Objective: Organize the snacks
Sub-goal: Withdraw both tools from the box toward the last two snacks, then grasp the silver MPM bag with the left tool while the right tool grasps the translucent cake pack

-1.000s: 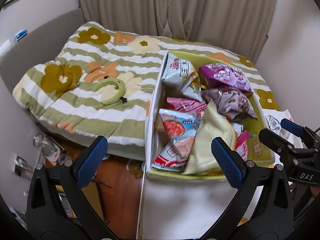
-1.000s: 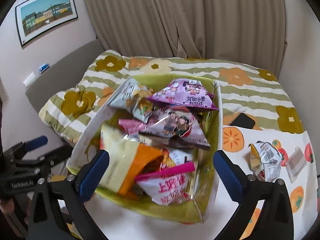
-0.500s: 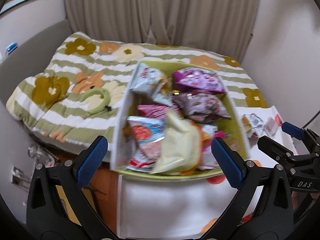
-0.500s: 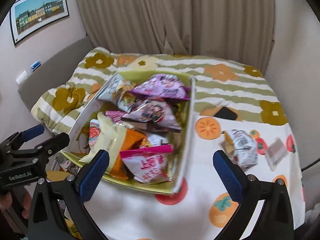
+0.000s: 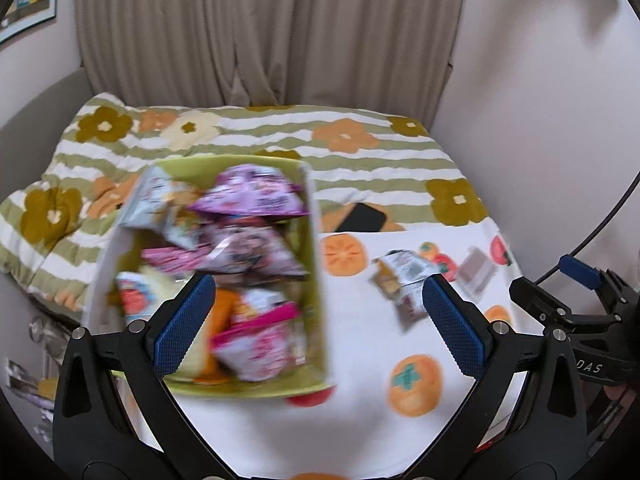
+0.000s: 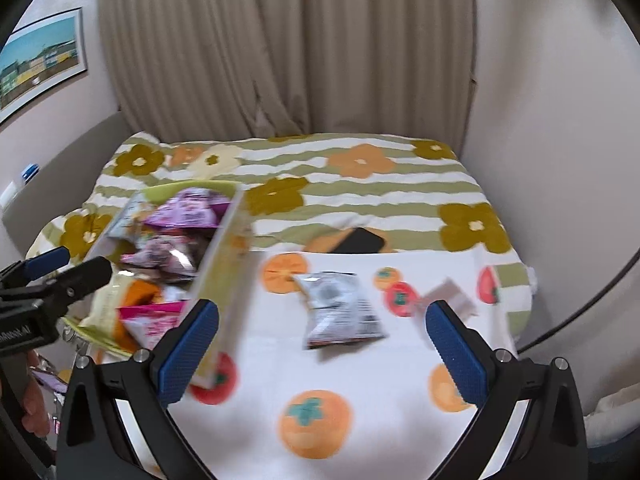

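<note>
left tongs (image 5: pixel 320 328) spread wide; right tongs (image 6: pixel 324 344) spread wide.

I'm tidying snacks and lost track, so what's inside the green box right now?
The green box holds a heap of snack packets: a purple bag on top at the far end and a pink-topped packet nearest. Lower layers and the box floor are covered, and blur hides labels.

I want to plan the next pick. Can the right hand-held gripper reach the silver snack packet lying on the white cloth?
Probably yes: the right hand-held gripper is open, and the silver snack packet lies alone ahead of it.
</note>
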Available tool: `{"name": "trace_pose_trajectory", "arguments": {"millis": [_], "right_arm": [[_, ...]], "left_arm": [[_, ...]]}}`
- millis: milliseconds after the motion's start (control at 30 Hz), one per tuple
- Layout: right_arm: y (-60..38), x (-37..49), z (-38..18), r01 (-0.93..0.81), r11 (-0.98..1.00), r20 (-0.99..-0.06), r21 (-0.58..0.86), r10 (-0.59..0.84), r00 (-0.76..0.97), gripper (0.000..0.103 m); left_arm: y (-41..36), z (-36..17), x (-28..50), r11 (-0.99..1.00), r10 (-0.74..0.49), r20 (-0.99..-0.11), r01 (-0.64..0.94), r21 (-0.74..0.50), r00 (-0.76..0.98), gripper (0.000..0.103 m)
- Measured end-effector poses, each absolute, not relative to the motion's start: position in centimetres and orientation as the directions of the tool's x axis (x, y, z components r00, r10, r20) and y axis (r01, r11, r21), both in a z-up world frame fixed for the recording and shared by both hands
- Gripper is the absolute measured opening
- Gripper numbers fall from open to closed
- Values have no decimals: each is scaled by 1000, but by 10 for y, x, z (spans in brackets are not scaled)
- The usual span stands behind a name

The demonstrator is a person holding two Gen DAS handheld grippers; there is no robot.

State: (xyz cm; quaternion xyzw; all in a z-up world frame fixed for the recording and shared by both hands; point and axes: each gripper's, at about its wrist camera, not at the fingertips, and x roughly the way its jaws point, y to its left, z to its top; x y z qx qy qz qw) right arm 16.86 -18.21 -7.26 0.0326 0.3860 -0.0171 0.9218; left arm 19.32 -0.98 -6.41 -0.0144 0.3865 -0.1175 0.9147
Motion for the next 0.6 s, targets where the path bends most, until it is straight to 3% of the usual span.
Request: {"name": "trace_pose_trajectory", "arguments": {"millis": [333, 600], "right_arm": [[-285, 201, -95, 96, 992, -748, 78, -5, 664, 103], [-333, 242, -155, 134, 980, -834, 144, 48, 550, 103]], "left_arm": [[-130, -99, 236, 968, -232, -766, 217, -123, 600, 103], [-182, -174, 289, 981, -186, -866, 143, -134, 464, 103]]}}
